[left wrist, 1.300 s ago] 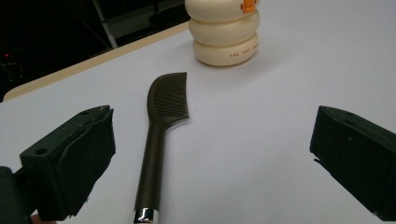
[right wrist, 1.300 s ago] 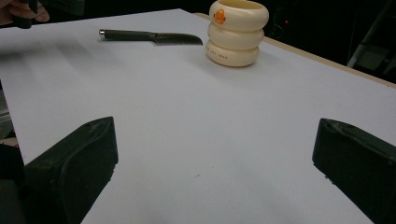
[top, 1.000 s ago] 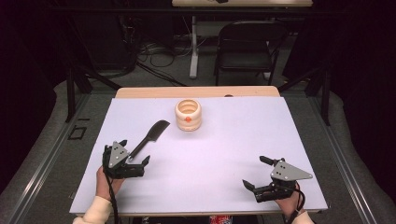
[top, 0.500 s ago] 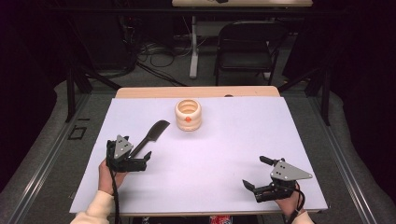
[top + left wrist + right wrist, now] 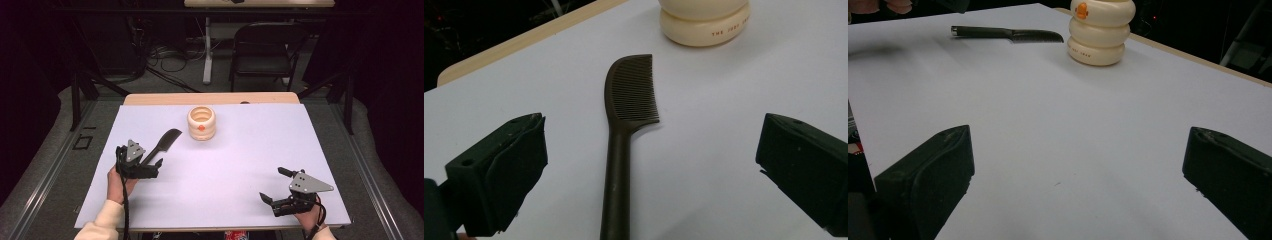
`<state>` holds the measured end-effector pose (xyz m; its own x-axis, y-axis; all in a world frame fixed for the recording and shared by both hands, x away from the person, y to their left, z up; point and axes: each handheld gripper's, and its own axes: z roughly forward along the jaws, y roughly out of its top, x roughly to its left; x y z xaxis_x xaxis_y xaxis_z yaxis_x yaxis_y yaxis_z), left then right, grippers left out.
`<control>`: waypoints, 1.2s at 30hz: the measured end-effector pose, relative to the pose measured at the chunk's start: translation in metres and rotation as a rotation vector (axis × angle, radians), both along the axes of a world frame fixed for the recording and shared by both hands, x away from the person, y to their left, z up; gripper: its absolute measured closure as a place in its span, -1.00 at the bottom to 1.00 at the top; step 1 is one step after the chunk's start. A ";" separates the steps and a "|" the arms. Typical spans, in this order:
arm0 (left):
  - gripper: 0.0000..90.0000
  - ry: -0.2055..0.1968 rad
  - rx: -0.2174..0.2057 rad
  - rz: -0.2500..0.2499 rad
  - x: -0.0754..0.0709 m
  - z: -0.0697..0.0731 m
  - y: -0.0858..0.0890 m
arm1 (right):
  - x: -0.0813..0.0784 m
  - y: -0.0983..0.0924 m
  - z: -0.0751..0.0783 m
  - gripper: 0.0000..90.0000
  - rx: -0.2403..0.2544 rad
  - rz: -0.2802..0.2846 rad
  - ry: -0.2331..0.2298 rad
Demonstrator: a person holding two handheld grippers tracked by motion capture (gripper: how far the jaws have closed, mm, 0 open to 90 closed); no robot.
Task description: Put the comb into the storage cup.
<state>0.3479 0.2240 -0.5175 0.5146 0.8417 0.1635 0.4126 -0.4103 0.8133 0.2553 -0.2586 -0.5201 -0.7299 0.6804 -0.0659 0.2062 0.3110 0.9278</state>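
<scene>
A black comb (image 5: 166, 141) lies flat on the white table sheet (image 5: 240, 160), its teeth end pointing toward a cream ribbed cup (image 5: 201, 123) with an orange mark. My left gripper (image 5: 153, 168) is open over the comb's handle end. In the left gripper view the handle (image 5: 616, 180) runs up between the two wide-apart jaws, touching neither, and the cup (image 5: 704, 22) stands beyond the teeth. My right gripper (image 5: 274, 185) is open near the front right edge with nothing between its fingers. The right gripper view has the comb (image 5: 1008, 34) and cup (image 5: 1100, 32) far off.
The sheet covers a wooden table whose back edge (image 5: 210, 98) shows as a tan strip. A dark chair (image 5: 262, 50) and floor cables lie behind the table. Bare sheet stretches between the two grippers.
My left gripper has moved forward and slightly right, coming over the comb's handle. The right gripper, the comb and the cup have stayed where they were.
</scene>
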 end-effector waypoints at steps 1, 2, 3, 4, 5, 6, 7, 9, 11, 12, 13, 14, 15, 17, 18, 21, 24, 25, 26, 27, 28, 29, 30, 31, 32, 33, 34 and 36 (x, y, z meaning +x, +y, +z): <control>-1.00 0.012 0.012 0.005 0.002 0.000 -0.001 | 0.000 0.000 0.000 -1.00 0.000 0.000 0.000; -1.00 0.012 0.012 0.005 0.002 0.000 -0.001 | 0.000 0.000 0.000 -1.00 0.000 0.000 0.000; -1.00 0.016 0.015 0.003 0.003 0.000 -0.001 | 0.000 0.000 0.000 -1.00 -0.002 0.001 0.000; -1.00 0.020 0.020 0.002 0.004 0.000 -0.001 | 0.000 0.000 0.000 -1.00 -0.002 0.001 0.000; -1.00 0.031 0.034 0.005 0.006 0.001 -0.003 | 0.000 0.000 0.000 -1.00 -0.001 0.001 0.000; -1.00 0.035 0.039 0.005 0.007 0.001 -0.003 | 0.000 0.000 0.000 -1.00 -0.003 0.002 -0.001; -1.00 0.040 0.046 0.005 0.008 0.002 -0.003 | 0.000 0.000 0.000 -1.00 -0.004 0.001 0.001; -1.00 0.044 0.056 0.008 0.008 0.002 -0.004 | 0.000 0.000 0.000 -1.00 -0.004 0.001 0.001; -1.00 0.056 0.075 0.010 0.011 0.003 -0.005 | 0.000 0.000 0.000 -1.00 -0.003 0.002 -0.002; -1.00 0.059 0.075 0.013 0.011 0.003 -0.005 | 0.000 0.000 0.000 -1.00 -0.005 0.002 -0.003; -1.00 0.065 0.079 0.016 0.012 0.003 -0.005 | 0.000 0.000 0.000 -1.00 -0.005 0.002 -0.001; -1.00 0.065 0.079 0.016 0.012 0.003 -0.005 | 0.000 0.000 0.000 -1.00 -0.005 0.002 -0.001; -1.00 0.070 0.078 0.018 0.013 0.003 -0.005 | 0.000 0.000 0.000 -1.00 -0.005 0.003 0.001; -1.00 0.079 0.089 0.022 0.014 0.003 -0.005 | 0.000 0.000 0.000 -1.00 -0.005 0.003 -0.001; -1.00 0.083 0.091 0.020 0.016 0.004 -0.005 | 0.000 0.000 0.000 -1.00 -0.005 0.004 -0.003; -1.00 0.093 0.097 0.022 0.018 0.005 -0.005 | 0.001 0.000 0.000 -1.00 -0.004 0.004 0.000; -1.00 0.099 0.101 0.025 0.020 0.006 -0.006 | 0.000 0.000 0.000 -1.00 -0.004 0.003 0.000; -1.00 0.108 0.111 0.027 0.021 0.007 -0.006 | 0.000 0.000 0.000 -1.00 -0.003 0.003 -0.001; -1.00 0.108 0.111 0.027 0.021 0.007 -0.006 | 0.000 0.000 0.000 -1.00 -0.004 0.004 0.000; -1.00 0.117 0.116 0.032 0.022 0.009 -0.006 | 0.001 0.000 0.000 -1.00 -0.004 0.005 -0.001; -1.00 0.125 0.119 0.033 0.023 0.009 -0.006 | 0.001 0.000 0.000 -1.00 -0.005 0.005 0.000; -1.00 0.132 0.126 0.034 0.024 0.010 -0.006 | 0.001 0.000 0.000 -1.00 -0.005 0.005 0.001; -1.00 0.132 0.128 0.043 0.025 0.010 -0.006 | 0.001 0.000 0.000 -1.00 -0.005 0.004 0.000; -1.00 0.144 0.140 0.040 0.026 0.011 -0.006 | 0.001 0.000 0.000 -1.00 -0.006 0.004 0.000; -0.99 0.144 0.140 0.040 0.026 0.011 -0.006 | 0.001 0.000 0.000 -1.00 -0.005 0.004 0.000; -0.99 0.150 0.146 0.043 0.026 0.012 -0.007 | 0.001 0.000 0.000 -1.00 -0.005 0.003 0.001; -0.96 0.157 0.149 0.045 0.027 0.012 -0.007 | 0.001 0.000 0.000 -1.00 -0.005 0.004 0.002; -0.92 0.172 0.164 0.049 0.029 0.013 -0.007 | 0.001 0.001 -0.001 -1.00 -0.004 0.005 0.003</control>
<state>0.3771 0.2175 -0.5045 0.5058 0.8359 0.2134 0.5621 -0.5070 0.6535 0.2560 -0.2581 -0.5208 -0.7335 0.6765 -0.0664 0.2073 0.3157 0.9259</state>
